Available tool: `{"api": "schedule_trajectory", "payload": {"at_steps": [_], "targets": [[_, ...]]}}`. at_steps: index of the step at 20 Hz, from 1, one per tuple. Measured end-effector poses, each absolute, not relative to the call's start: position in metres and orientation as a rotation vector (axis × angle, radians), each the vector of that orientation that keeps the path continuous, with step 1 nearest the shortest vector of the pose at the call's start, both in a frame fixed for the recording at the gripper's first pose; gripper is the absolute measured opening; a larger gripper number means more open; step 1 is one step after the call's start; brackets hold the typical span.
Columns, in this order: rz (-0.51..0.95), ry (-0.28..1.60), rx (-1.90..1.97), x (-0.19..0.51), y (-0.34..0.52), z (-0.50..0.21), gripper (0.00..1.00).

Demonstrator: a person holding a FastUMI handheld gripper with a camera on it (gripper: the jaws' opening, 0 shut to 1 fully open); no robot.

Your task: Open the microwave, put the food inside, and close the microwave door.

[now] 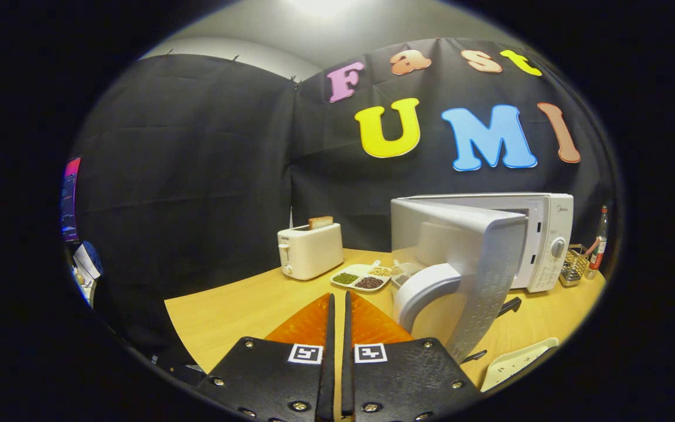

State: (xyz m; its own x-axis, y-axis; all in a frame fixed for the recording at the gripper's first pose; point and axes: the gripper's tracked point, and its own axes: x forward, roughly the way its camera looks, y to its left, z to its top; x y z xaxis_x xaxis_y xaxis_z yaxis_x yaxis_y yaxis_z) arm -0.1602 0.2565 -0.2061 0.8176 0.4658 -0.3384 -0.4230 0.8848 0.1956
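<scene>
A white microwave stands on the wooden table to the right of my fingers. Its door is swung wide open toward me, and its curved white handle sits just right of my fingertips. My gripper is shut with nothing between its fingers, pointing past the door's left side. A divided white dish of beans and grains lies on the table beyond the fingertips, left of the door. The oven's inside is hidden behind the door.
A white toaster with a slice of bread in it stands at the back, left of the dish. A wire basket and a bottle sit right of the microwave. A white plate's edge lies near me at the right.
</scene>
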Motion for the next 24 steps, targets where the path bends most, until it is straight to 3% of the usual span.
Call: {"api": "schedule_trajectory", "payload": {"at_steps": [15,24], "targets": [[0.042,0.369,0.016,-0.039,0.063,-0.243,0.06],[-0.068,0.375,0.007,0.024,0.020,-0.263,0.05]]}}
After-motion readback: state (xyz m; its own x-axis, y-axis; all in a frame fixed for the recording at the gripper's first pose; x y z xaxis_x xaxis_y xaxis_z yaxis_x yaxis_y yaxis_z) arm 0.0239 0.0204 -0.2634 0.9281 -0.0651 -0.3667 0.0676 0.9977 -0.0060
